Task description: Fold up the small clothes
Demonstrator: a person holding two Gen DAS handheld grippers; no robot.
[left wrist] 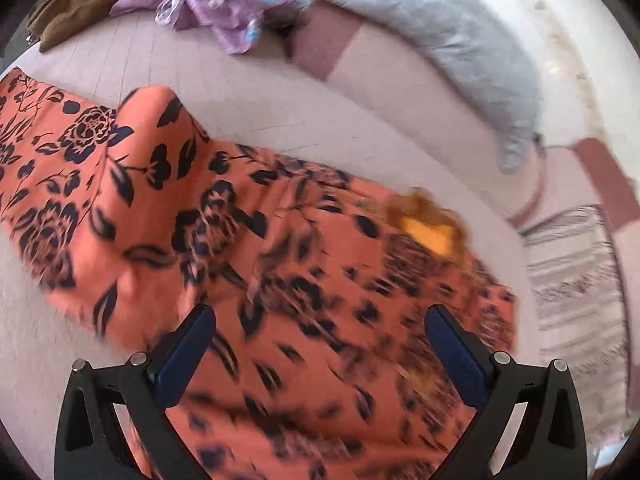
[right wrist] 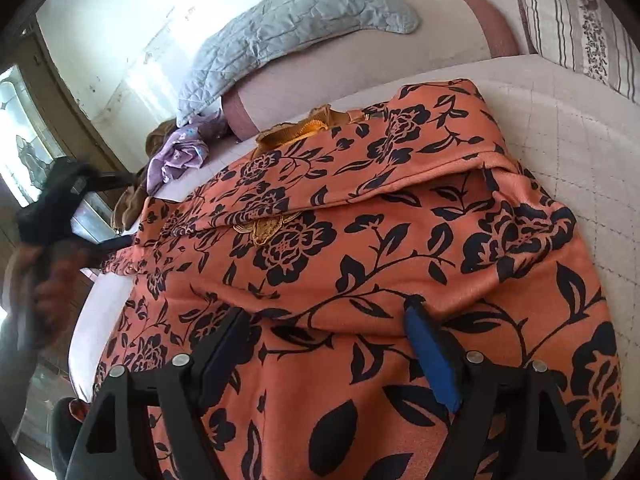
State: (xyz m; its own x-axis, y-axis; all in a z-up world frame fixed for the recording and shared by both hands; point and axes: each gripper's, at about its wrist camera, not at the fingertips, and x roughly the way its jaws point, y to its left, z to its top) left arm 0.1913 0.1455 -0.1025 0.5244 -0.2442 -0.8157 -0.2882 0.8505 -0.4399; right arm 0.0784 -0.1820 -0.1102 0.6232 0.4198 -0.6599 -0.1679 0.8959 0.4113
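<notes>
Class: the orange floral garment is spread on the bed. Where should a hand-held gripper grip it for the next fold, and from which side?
Probably the orange floral garment at its folded-over hem edge, approached from the bare bed side: that edge lies raised and unobstructed.

Place: a bedroom in a home.
Bed: a wide mattress under a pale pink quilted cover (right wrist: pixel 560 128) fills both views.
Bedding: a grey quilted blanket (right wrist: pixel 288 28) lies along the far edge; a striped floral pillow (right wrist: pixel 576 24) sits at a corner.
Clothes: an orange floral garment (right wrist: pixel 360 240) is spread out; lilac clothes (left wrist: pixel 224 8) lie heaped.
Wall: white, scuffed plaster (right wrist: pixel 120 20).
</notes>
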